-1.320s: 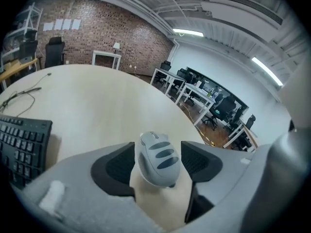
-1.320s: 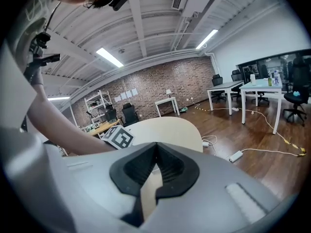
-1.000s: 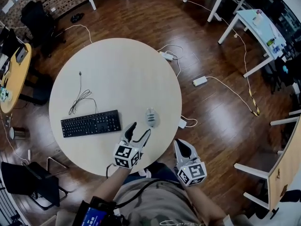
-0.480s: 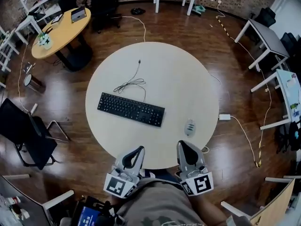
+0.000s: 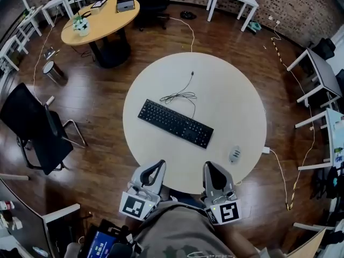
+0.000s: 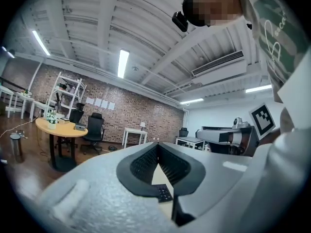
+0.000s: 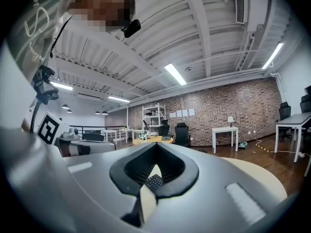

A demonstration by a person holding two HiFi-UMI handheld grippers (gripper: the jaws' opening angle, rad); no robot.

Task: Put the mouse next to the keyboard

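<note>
Lying close to the near right edge of the round table (image 5: 226,85), the mouse (image 5: 234,154) sits alone on the pale top, well apart from the keyboard (image 5: 175,123). The keyboard stretches slantwise across the middle of the table, its left end toward the far side and its right end toward the near side. The mouse is off beyond that right end, nearer the rim than the keys. A thin black cable (image 5: 180,95) lies loosely coiled just past the keyboard's far long side, with one end running on toward the far edge.

Both grippers hang just off the near edge, close to the person's body and above the wood floor (image 5: 97,90) rather than over the top. The left gripper (image 5: 159,164) points toward the table with its jaws brought together tip to tip, gripping nothing; its own view shows the dark pads meeting at the top, with a slice of keyboard and tabletop seen through the gap below them. The right gripper (image 5: 208,166) is just beside it to the right, its jaws likewise closed on each other with nothing held. Neither touches the mouse or the table. Each carries its marker cube (image 5: 136,206) at the rear, toward the person.
</note>
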